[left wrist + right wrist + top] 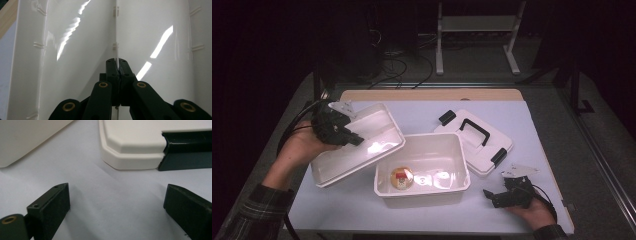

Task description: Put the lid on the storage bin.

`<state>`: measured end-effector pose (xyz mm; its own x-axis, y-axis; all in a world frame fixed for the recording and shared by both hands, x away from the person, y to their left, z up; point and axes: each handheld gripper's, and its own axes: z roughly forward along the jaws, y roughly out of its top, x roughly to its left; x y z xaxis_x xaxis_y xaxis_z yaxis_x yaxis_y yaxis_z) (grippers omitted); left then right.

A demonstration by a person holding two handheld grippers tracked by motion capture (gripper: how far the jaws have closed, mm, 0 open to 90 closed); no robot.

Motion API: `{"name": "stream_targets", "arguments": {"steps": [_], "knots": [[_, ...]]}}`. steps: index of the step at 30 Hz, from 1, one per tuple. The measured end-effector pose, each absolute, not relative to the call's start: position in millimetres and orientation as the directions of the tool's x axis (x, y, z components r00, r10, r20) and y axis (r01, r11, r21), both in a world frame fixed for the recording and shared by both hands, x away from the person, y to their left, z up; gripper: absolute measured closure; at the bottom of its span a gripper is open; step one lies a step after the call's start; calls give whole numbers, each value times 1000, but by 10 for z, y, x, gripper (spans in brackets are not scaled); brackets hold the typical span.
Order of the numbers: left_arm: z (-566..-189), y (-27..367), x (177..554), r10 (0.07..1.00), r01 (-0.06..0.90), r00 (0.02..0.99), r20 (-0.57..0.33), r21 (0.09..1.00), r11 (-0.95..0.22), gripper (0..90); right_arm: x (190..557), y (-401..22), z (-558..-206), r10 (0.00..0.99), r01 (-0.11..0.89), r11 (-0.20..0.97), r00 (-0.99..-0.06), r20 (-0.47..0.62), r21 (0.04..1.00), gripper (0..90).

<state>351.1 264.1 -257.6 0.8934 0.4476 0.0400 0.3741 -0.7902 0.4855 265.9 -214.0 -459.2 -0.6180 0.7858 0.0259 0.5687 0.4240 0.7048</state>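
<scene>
Here, at the far left of the high view, the left gripper is held in a hand that comes in from the bottom edge in a checked sleeve, and its jaws are pinched tight on the white inner tray; in the left gripper view the left gripper is seen closed on the thin centre wall of the tray, whose glossy compartments spread to either side. The tray is carried tilted, with one long edge resting over the left rim of the white box and the other end out over the table. Just to the right, the open box stands on the pale table surface, and a small round container with a red and yellow label lies on its floor near the left wall. Behind the box and to its right, the white lid lies flat on the table, with a black handle and black latches at its ends. At the lower right, the right gripper is rested on the table in the other hand, near the front right corner of the box; in the right gripper view the right gripper is shown with its jaws spread wide and nothing between them, pointed at a corner of the lid and one black latch
</scene>
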Motion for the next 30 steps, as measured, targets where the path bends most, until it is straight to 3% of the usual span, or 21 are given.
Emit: {"name": "stream_targets", "arguments": {"steps": [30], "knots": [[-2680, 1504, 3508, 196, 171, 981, 7, 464, -869, 886, 2659, -2139, -4592, 786, 569, 422, -617, 28, 706, 62]]}}
